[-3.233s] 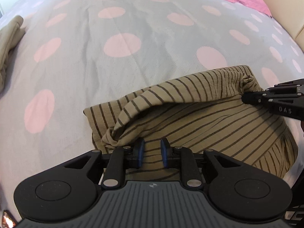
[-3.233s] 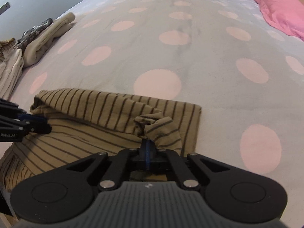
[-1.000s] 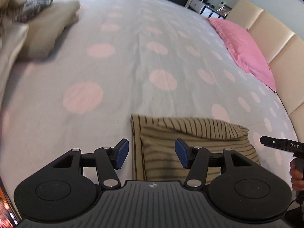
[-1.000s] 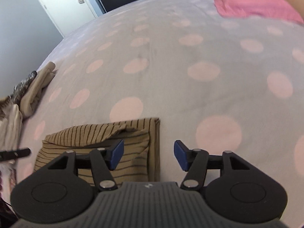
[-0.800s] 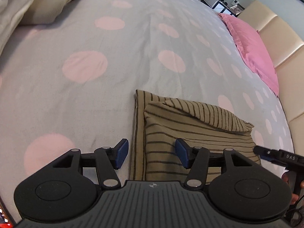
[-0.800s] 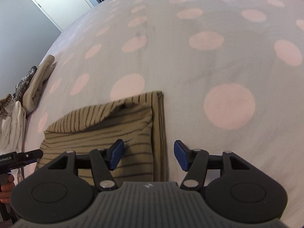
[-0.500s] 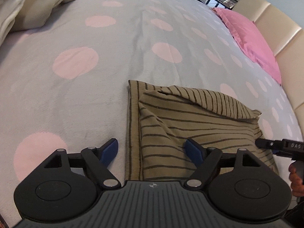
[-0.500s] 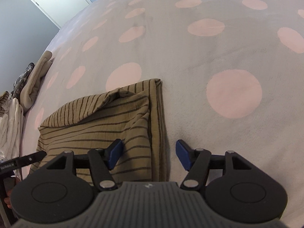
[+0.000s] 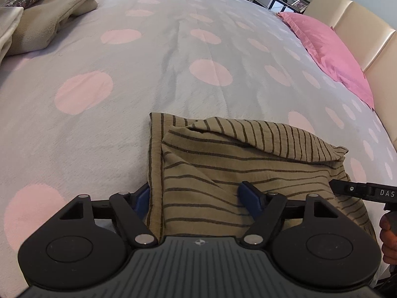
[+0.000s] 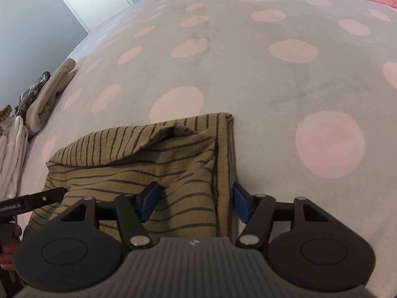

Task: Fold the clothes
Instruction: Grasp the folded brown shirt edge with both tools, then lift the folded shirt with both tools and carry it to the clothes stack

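Two grippers: left gripper [image 9: 196, 197] and right gripper [image 10: 193, 204], each with jaws spread wide, gripping nothing.
Garments: one folded striped tan shirt [image 9: 248, 164] on the polka-dot bedspread [image 9: 148, 74]; a stack of folded clothes [image 9: 37, 17] lies far ahead-left of the left jaws.
Pillows: one pink pillow [image 9: 330, 52], far ahead-right.
Shirt at left jaws: its left edge lies between the blue pads [image 9: 250, 198].
Shirt at right jaws: its right edge lies between them, one pad resting on the cloth.
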